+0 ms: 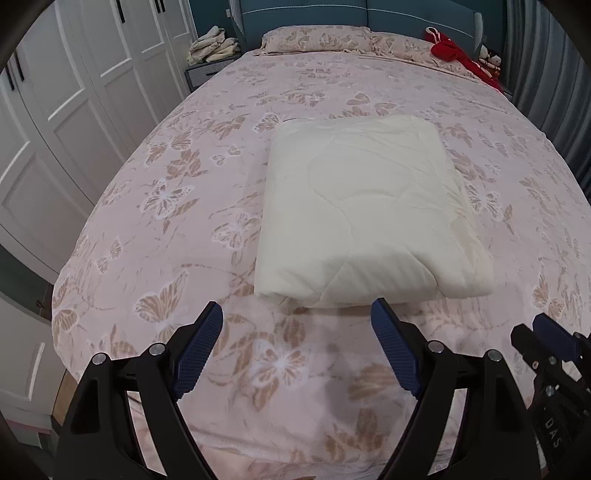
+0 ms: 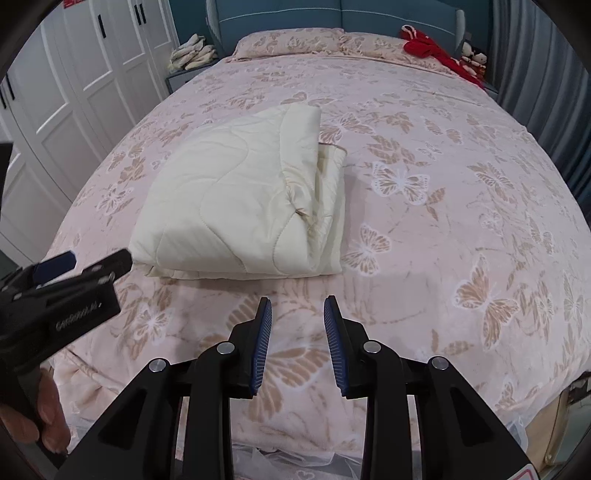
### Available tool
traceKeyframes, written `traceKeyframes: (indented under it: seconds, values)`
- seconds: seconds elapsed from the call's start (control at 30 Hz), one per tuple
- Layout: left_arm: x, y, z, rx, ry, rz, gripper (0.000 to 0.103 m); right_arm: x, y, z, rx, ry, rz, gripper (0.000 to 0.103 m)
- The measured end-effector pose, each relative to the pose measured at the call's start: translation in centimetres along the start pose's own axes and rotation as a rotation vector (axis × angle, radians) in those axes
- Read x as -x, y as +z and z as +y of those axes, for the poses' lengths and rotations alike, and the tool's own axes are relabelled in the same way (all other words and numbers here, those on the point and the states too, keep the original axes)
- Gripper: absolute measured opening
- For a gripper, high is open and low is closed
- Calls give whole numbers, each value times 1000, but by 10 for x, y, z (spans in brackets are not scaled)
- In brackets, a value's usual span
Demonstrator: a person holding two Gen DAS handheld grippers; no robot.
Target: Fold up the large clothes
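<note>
Folded quilt (image 1: 365, 210) on bed (image 1: 184, 206)

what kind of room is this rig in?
Almost certainly a home bedroom: a bed with a butterfly-print cover and pillows against a blue headboard, and white wardrobe doors alongside. A folded cream quilt lies on the bed.

Both your wrist cameras look from the foot edge of the bed (image 1: 147, 221) toward its headboard (image 2: 369, 18), sharing the folded quilt (image 1: 365, 206) close ahead.
</note>
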State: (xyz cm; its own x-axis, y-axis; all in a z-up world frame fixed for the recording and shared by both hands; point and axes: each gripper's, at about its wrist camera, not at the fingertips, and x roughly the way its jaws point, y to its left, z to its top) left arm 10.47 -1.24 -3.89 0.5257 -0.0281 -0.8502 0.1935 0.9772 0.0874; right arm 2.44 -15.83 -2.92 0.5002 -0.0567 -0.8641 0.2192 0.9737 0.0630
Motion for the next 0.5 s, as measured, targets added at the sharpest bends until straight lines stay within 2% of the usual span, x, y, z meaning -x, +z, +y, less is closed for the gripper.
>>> traceKeyframes:
  seconds: [0.37, 0.5]
  values:
    - [19, -20, -3, -18, 36, -39, 80, 15, -13, 2, -3, 4, -30, 32]
    - [23, -28, -6, -31, 41, -54, 80, 21, -20, 2, -9, -3, -51, 38]
